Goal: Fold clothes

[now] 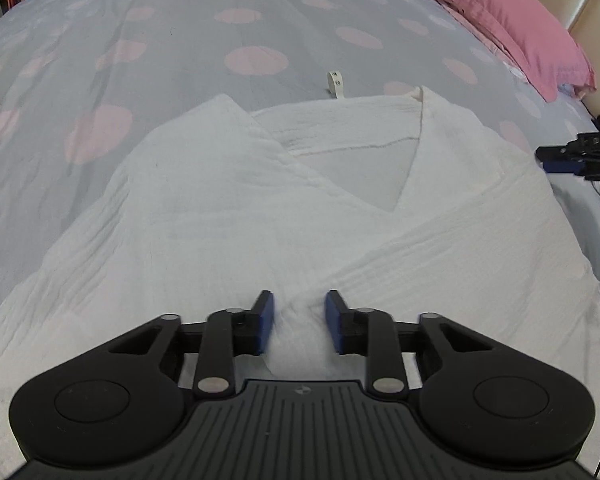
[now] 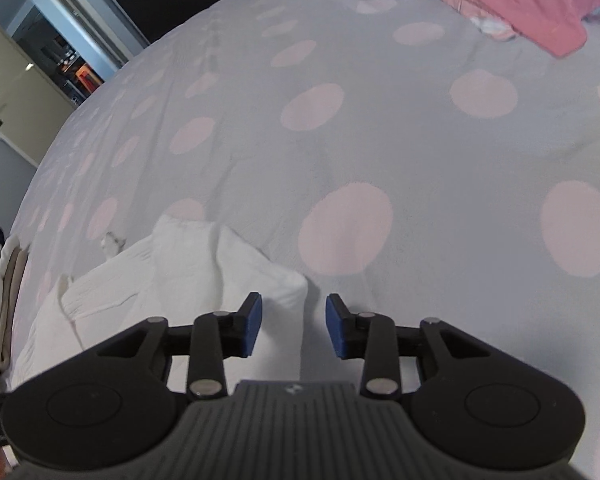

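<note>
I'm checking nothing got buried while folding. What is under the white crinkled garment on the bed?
The white crinkled garment lies on the grey bedspread with pink dots, which shows all around it. Whatever sits beneath the cloth itself is covered and cannot be seen.

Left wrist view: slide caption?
Left tool open over a partly folded white garment on a polka-dot bedspread.

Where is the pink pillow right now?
The pink pillow lies at the head of the bed in the upper right of both wrist views, on the polka-dot bedspread, beyond the white garment's neckline.
</note>
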### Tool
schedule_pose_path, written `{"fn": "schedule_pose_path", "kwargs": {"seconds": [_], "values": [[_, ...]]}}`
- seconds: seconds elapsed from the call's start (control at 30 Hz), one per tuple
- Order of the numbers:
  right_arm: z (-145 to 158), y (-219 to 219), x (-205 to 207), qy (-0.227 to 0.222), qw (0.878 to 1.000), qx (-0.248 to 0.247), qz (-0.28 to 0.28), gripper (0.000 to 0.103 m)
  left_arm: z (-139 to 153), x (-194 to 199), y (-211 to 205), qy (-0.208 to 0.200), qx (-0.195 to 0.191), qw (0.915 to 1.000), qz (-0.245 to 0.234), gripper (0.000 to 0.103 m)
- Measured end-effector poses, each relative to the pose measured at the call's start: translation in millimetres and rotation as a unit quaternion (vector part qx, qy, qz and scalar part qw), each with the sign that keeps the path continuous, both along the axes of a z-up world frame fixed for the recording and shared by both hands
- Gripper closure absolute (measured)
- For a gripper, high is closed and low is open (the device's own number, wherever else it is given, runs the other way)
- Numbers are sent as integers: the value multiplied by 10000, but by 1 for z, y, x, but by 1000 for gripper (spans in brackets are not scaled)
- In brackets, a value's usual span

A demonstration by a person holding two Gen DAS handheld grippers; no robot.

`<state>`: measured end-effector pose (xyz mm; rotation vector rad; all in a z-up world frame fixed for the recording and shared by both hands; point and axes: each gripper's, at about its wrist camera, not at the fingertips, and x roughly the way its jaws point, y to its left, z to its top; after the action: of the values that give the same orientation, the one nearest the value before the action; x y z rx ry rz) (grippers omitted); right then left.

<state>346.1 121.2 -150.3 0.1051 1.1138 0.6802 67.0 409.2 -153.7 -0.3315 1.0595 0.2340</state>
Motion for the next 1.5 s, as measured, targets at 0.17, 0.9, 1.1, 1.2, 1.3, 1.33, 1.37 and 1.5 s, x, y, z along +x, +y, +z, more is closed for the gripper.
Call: {"fn": "schedule_pose_path", "kwargs": {"seconds": [0.17,0.9,1.1,1.2,1.3,1.33,1.37,1.5], "values": [[-1,5,-1,-113,9998,149,37,98,5,-2,1,-366,41,9993,36,100],[46,-21,-48,-979,9925,-713,164,58,49,-39,33,-220,536,9970,518,78],[66,-38,-106,-801,9935,-615,521,50,105,-113,51,-162,995,9920,757,58],[78,-40,-141,-661,9942,-475,704,49,129,-155,63,-198,1108,9886,1003,58],[88,-41,-177,-487,9941,-441,861,46,143,-197,73,-208,1206,9839,1306,56],[90,-41,-188,-426,9940,-450,901,45,146,-211,76,-220,1227,9823,1399,55],[92,-43,-200,-357,9940,-444,937,45,149,-225,79,-230,1241,9806,1503,55],[95,-51,-239,14,9940,-319,1047,42,152,-276,95,-268,1198,9703,2084,52]]}}
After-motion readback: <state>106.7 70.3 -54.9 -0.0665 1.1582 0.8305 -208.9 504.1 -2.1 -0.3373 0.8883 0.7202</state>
